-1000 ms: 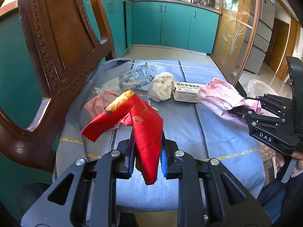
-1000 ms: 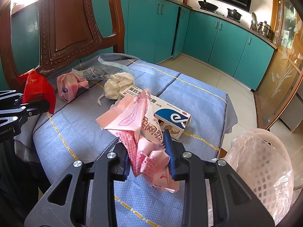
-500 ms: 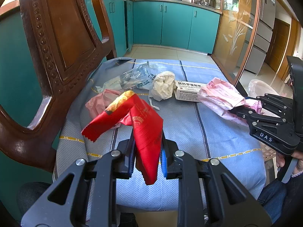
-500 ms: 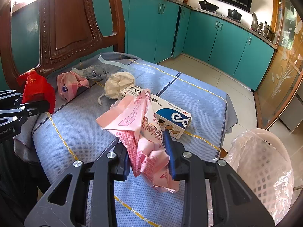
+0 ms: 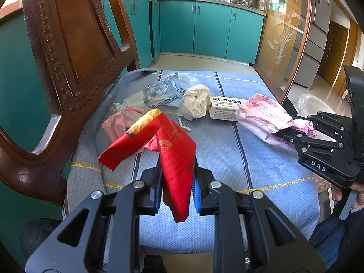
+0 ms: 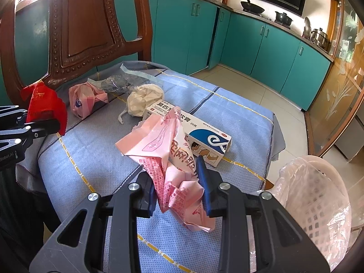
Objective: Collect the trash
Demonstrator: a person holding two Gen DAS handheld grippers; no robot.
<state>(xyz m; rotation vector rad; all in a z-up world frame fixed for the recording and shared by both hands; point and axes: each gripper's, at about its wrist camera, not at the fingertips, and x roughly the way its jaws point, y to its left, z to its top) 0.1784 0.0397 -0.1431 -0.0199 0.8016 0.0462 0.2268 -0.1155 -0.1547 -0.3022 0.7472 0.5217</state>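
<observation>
Gripping a red wrapper (image 5: 175,159), the left claw (image 5: 176,188) hangs above the cloth-covered counter (image 6: 91,150) — the right claw (image 6: 179,193) is clamped on crumpled pink paper (image 6: 168,157). Neither piece has reached the lined bin (image 6: 318,193) at the counter's edge. A medicine box (image 6: 200,134), white wad (image 6: 143,99), clear bag (image 5: 161,91) and pink bag (image 6: 84,97) lie uncollected — most work remains.
</observation>
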